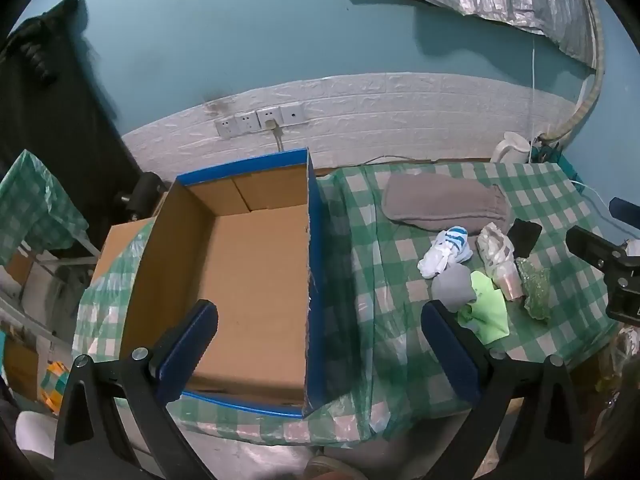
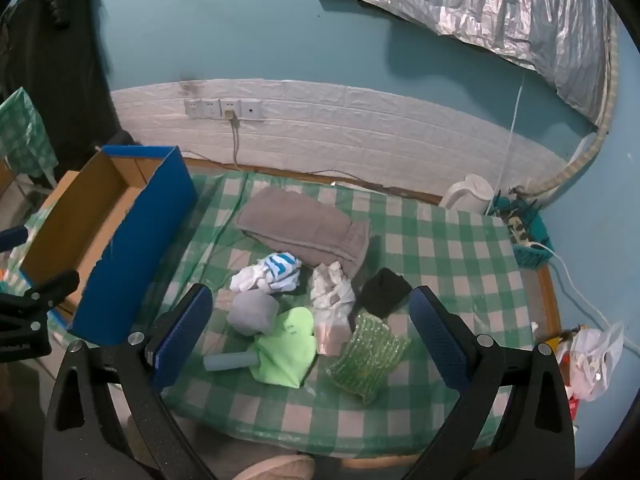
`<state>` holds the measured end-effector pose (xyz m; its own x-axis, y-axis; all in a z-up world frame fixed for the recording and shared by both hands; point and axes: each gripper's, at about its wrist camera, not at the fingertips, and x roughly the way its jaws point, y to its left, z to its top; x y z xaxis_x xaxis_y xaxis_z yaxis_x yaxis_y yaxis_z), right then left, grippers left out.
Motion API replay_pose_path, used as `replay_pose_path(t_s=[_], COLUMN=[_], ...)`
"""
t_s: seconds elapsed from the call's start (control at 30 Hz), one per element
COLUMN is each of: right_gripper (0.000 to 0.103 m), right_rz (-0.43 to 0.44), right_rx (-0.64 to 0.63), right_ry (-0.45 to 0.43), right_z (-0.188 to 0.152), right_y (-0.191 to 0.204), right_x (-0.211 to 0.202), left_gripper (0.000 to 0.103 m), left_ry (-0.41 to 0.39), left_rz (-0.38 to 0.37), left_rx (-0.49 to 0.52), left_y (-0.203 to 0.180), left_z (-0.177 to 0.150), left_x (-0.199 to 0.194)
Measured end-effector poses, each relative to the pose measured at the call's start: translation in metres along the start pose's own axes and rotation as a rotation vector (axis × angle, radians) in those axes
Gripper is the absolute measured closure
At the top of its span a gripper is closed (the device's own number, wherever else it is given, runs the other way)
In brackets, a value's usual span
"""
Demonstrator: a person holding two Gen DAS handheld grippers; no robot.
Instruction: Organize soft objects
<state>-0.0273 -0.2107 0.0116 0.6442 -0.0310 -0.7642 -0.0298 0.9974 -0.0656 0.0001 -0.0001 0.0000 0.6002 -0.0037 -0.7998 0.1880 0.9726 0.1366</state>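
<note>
right wrist view: right claw [image 2: 310, 322] hangs with fingers apart over the heap of soft things on the checked worktop [image 2: 440, 240]: green cloth [image 2: 286, 350], grey sock [image 2: 252, 312], bubble wrap [image 2: 366, 360], folded grey towel [image 2: 304, 228]. left claw [image 1: 318, 334], also apart, waits over the empty blue cardboard box [image 1: 252, 276] at the left. best to drop straight onto one piece, pinch its bulk, then carry it left. no writing is readable.

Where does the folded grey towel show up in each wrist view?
Left wrist: the grey towel lies upper right of centre on the checked cloth, right of the cardboard box.
Right wrist: the grey towel lies just above centre, right of the box.
Shared landmark: the blue-and-white striped sock just in front of it.
</note>
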Motion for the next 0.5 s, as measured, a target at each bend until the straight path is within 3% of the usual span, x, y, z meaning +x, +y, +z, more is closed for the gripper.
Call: replay_pose_path(t_s=[0.5], right_gripper=[0.004], right_rz=[-0.002], right_rx=[-0.002], right_ry=[-0.002], right_z=[-0.0007], right_y=[-0.0019], right_x=[0.0005], left_gripper=[0.001], left_ry=[-0.026], left_rz=[-0.018], left_rx=[-0.014], left_y=[-0.0002], left_z=[0.0041], left_x=[-0.0039])
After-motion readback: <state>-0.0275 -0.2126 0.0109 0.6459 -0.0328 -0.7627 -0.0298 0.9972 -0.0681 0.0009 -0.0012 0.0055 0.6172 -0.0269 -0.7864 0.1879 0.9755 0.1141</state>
